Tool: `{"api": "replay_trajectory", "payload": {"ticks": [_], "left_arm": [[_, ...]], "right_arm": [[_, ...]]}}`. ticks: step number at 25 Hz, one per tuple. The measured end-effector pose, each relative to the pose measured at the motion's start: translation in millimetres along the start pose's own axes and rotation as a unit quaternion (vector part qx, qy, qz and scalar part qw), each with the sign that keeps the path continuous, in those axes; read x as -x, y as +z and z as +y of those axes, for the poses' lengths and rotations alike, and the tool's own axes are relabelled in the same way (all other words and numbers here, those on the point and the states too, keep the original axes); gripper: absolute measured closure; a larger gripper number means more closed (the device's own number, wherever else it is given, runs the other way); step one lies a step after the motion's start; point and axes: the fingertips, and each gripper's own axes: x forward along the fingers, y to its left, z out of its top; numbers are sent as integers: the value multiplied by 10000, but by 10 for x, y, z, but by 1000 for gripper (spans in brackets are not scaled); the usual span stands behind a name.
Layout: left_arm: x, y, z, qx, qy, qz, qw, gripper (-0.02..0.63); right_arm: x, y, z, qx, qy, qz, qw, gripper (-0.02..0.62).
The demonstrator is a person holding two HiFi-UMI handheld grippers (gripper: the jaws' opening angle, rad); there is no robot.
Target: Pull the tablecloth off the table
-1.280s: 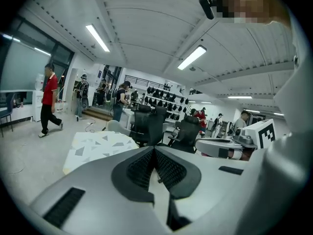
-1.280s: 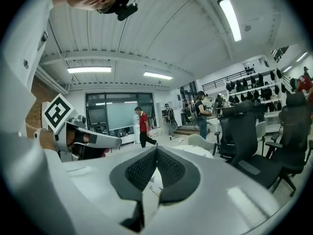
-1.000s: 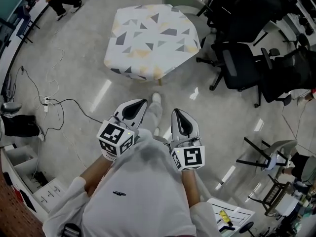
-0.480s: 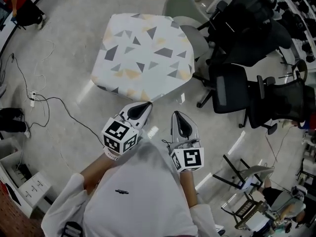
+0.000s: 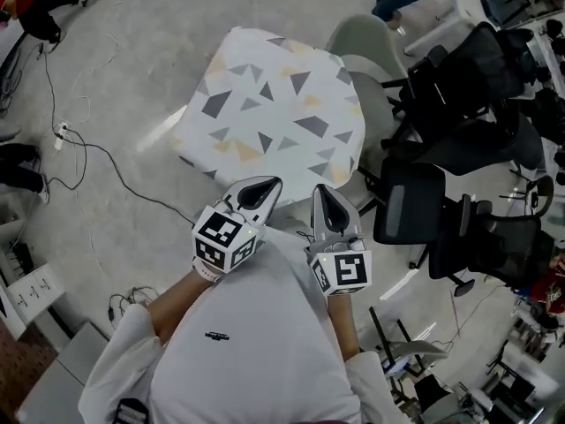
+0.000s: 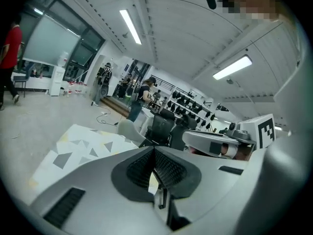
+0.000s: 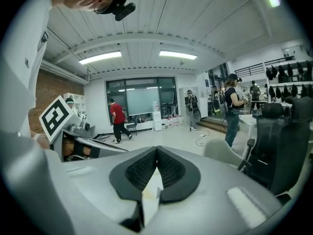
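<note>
A white tablecloth (image 5: 269, 109) printed with grey and yellow triangles covers a small table on the pale floor, just ahead of me in the head view. Its near edge hangs down right past my grippers' tips. My left gripper (image 5: 267, 184) is held level at chest height, its jaws shut on nothing, the tip over the cloth's near edge. My right gripper (image 5: 321, 190) sits beside it, also shut and empty. In the left gripper view the tablecloth (image 6: 80, 146) lies low at the left, beyond the shut pads (image 6: 154, 166). The right gripper view shows shut pads (image 7: 156, 165) and the room.
A pale green chair (image 5: 371, 47) stands against the table's far right side. Several black office chairs (image 5: 459, 148) crowd the right. Cables and a power strip (image 5: 62, 132) trail over the floor at the left. People stand at the far edges of the room.
The table has come closer and now lies right in front of my grippers. Both grippers stay shut and side by side.
</note>
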Motion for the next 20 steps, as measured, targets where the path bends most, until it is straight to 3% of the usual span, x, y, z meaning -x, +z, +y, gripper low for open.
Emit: {"api": "replay_trajectory", "payload": {"ticks": [5,11,16,20], "left_arm": [[13,-23,233,502,763,-311,9953,600],[-99,-70,182,1049,1590,-688,9793,600],[-445,-213,-70,1097,1762,-621,9763,600],[-789,-522,-201,1468,1845,-415,9709,567]], "right_arm": [[-369,52,-160,150,789,192,9966,589],[-483,75,-402,472,1708,384,9834,589],[-532,12,-732,362,2171,471,9743,589],[-507,-158,-1055,410,2325,624,9697,589]]}}
